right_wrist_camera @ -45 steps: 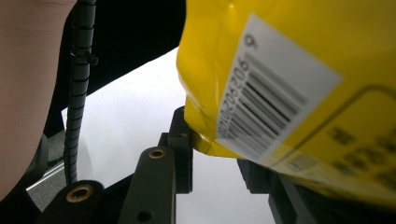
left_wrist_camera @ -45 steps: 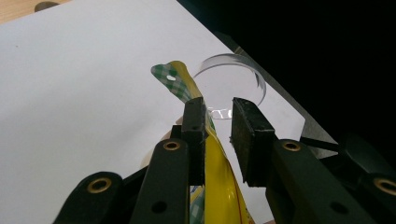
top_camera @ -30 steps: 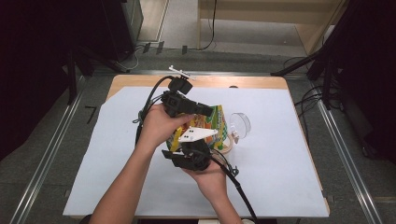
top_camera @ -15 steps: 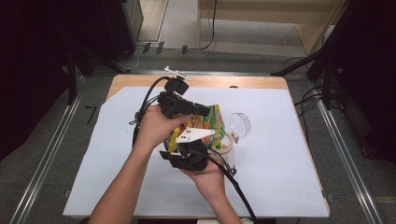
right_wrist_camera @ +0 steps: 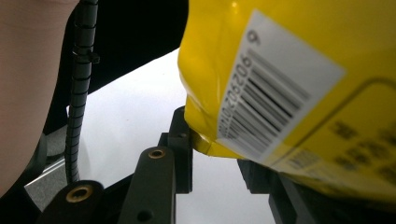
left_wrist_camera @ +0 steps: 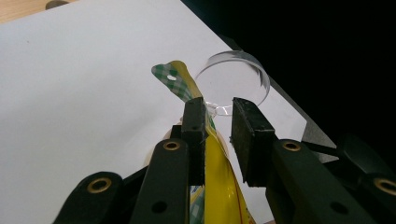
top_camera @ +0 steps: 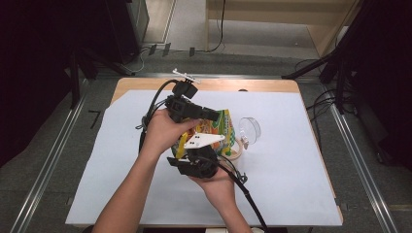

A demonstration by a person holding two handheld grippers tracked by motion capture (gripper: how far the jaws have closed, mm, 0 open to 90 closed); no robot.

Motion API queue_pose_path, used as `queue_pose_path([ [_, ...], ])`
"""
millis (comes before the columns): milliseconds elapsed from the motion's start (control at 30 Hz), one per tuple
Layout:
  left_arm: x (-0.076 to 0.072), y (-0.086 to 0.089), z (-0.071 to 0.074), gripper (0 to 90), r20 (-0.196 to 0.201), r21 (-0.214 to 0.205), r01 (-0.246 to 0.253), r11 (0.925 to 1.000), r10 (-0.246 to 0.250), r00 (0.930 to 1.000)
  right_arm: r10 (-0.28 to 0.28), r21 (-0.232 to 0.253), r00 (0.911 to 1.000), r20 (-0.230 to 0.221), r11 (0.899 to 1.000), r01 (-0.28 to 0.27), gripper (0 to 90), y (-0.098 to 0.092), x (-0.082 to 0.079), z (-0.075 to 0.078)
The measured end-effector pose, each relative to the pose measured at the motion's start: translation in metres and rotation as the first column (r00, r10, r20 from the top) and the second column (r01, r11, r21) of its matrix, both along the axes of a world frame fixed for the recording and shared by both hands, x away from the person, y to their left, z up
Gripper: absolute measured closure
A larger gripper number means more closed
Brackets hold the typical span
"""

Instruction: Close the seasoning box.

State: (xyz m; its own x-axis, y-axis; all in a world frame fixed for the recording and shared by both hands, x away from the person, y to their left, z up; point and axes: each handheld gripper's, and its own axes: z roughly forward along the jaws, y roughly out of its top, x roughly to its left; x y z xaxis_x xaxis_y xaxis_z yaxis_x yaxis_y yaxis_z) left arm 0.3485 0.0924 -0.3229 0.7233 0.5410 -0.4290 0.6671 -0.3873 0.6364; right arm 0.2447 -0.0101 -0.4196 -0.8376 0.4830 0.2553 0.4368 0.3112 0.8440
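Behind the yellow bag (right_wrist_camera: 289,84), right jaw tips.

Yellow bag (right_wrist_camera: 261,51) in the right gripper (right_wrist_camera: 217,158)

The bag's lower corner sits between the two black jaws, its barcode label (right_wrist_camera: 275,88) facing the camera. Left of the bag a ribbed cable (right_wrist_camera: 79,93) hangs beside a hand (right_wrist_camera: 28,88), over white paper (right_wrist_camera: 135,102).
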Motion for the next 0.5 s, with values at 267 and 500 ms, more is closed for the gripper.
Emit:
queue_pose_path([
  [267,-0.0005,-0.0012,0.0011,75.6,0.005,-0.001,0.000,1.0000,0.000,1.0000,-0.006,0.008,1.0000,0.000,1.000,0.006,70.1,0.0003,0.0001,0.0003],
  [500,-0.0005,-0.0021,0.0026,75.6,0.014,0.001,-0.006,1.0000,0.006,0.9999,-0.012,0.015,0.9998,-0.014,1.000,0.013,70.1,0.0003,0.0010,0.0012],
])
